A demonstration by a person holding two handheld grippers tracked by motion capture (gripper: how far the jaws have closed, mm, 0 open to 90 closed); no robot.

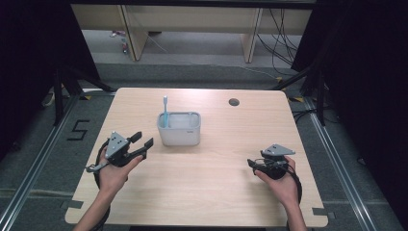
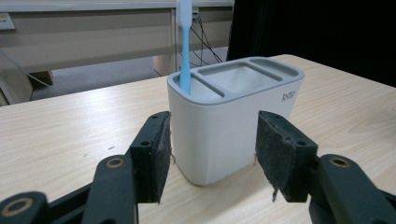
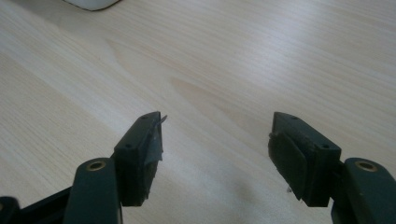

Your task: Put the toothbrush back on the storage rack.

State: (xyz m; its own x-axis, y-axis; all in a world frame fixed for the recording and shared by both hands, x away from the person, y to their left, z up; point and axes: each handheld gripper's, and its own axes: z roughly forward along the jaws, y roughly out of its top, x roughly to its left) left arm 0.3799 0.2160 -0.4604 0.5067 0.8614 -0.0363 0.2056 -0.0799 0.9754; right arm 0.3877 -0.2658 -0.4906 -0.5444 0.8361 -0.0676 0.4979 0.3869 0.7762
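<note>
A white holder (image 1: 179, 129) with a grey rim stands in the middle of the table. A blue toothbrush (image 1: 165, 110) stands upright in its left slot. My left gripper (image 1: 142, 139) hovers just left of the holder, open, with nothing between its jaws. In the left gripper view the holder (image 2: 231, 119) rises beyond the gap between the wide-spread pads (image 2: 159, 154), apart from them, and the blue toothbrush (image 2: 185, 46) stands in its nearest slot. My right gripper (image 1: 251, 163) rests near the table's right front, open over bare wood (image 3: 219, 93).
The wooden table (image 1: 202, 192) has a round cable hole (image 1: 234, 102) at the back right. A white desk (image 1: 192, 19) with trailing cables stands on the floor beyond. A corner of the holder (image 3: 91, 3) peeks in at the top of the right gripper view.
</note>
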